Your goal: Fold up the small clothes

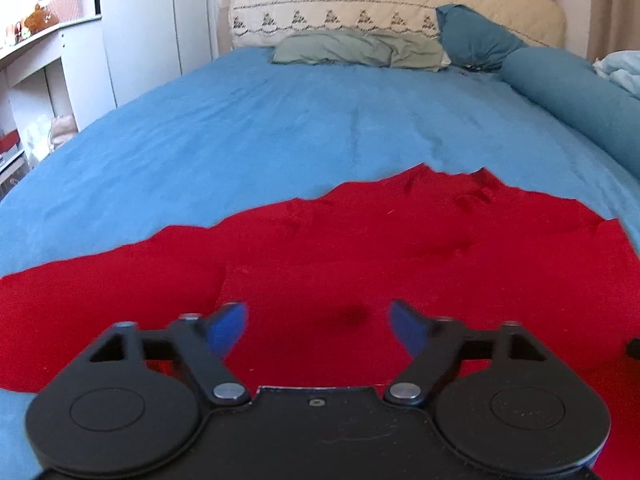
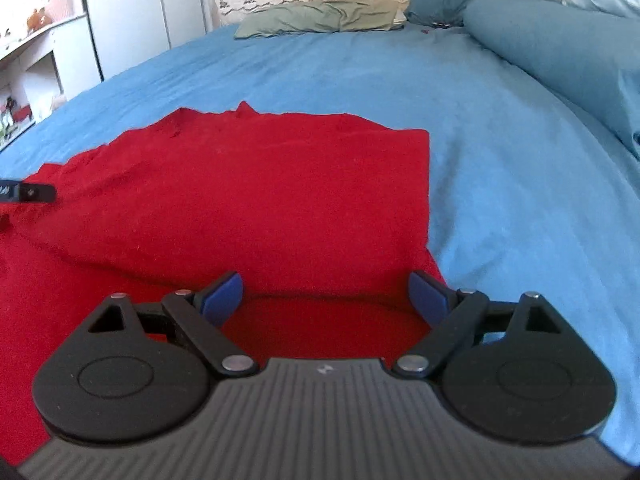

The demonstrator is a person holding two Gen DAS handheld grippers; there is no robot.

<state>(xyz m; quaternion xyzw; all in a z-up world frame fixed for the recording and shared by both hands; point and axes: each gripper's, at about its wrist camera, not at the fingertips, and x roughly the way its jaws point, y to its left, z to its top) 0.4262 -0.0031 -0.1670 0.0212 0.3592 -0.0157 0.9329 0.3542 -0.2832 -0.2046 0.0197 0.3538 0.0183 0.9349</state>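
A red garment lies spread on a blue bed, filling the lower half of both views. The left gripper and right gripper hover over it at bottom centre, jaws released and grasping nothing.

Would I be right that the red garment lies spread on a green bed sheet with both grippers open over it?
Not quite: the bed sheet is blue, as the right wrist view shows. The red garment does lie spread on it, with the left gripper and right gripper open over it.
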